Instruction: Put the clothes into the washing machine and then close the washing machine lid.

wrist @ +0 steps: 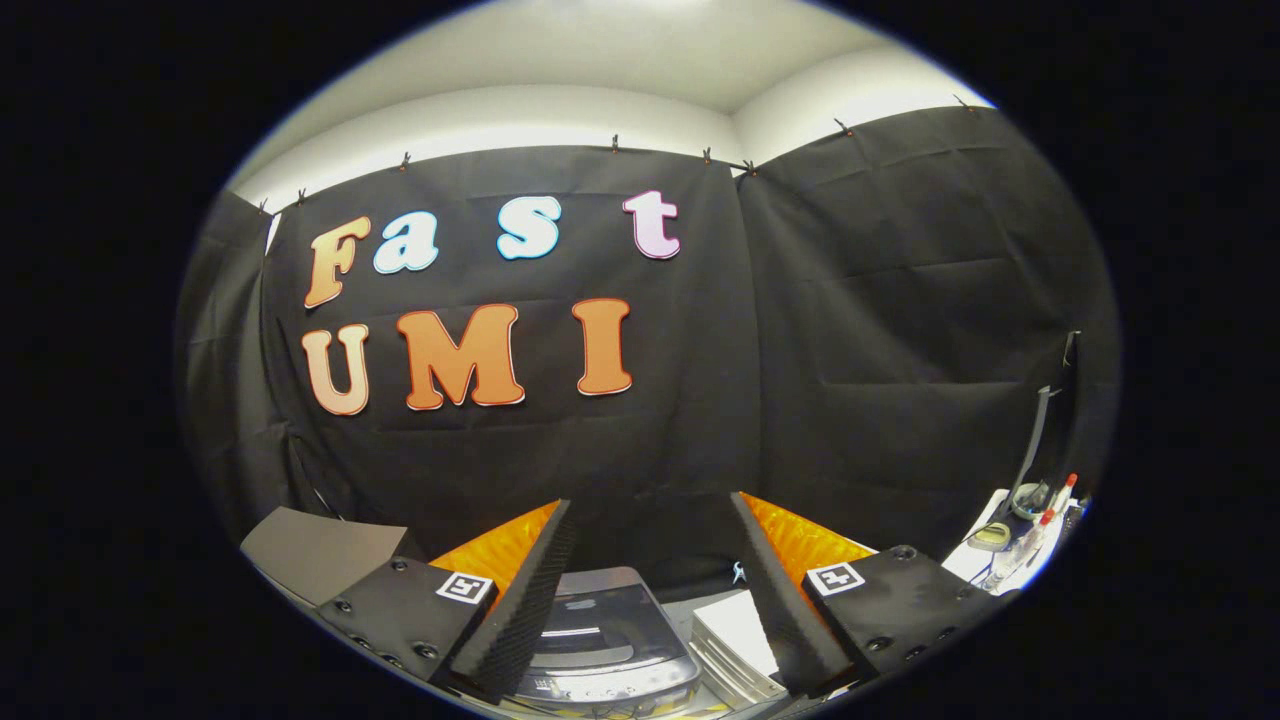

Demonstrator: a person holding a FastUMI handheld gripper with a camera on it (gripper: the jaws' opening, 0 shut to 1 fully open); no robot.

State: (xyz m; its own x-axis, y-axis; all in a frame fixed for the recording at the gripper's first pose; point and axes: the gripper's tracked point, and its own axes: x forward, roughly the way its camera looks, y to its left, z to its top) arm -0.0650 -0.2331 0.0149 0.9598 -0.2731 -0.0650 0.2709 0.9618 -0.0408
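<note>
Black cloth [850, 330] walls the booth on the sides we can see, clipped along its top edge below a pale wall and ceiling [600, 60]. We find the gripper [650, 590] held level, its two fingers spread wide apart with nothing between them and touching nothing. Below and between the fingers we note the washing machine [600, 640], seen from above, its dark see-through lid [600, 615] lying flat and closed. Just beside the machine, under the right finger, lies a white ribbed panel [735, 640]. Off to the left of the fingers sits a grey flat board [315, 550]. Well off to the right we see a white surface [985, 565] carrying small items, too small to identify.
</note>
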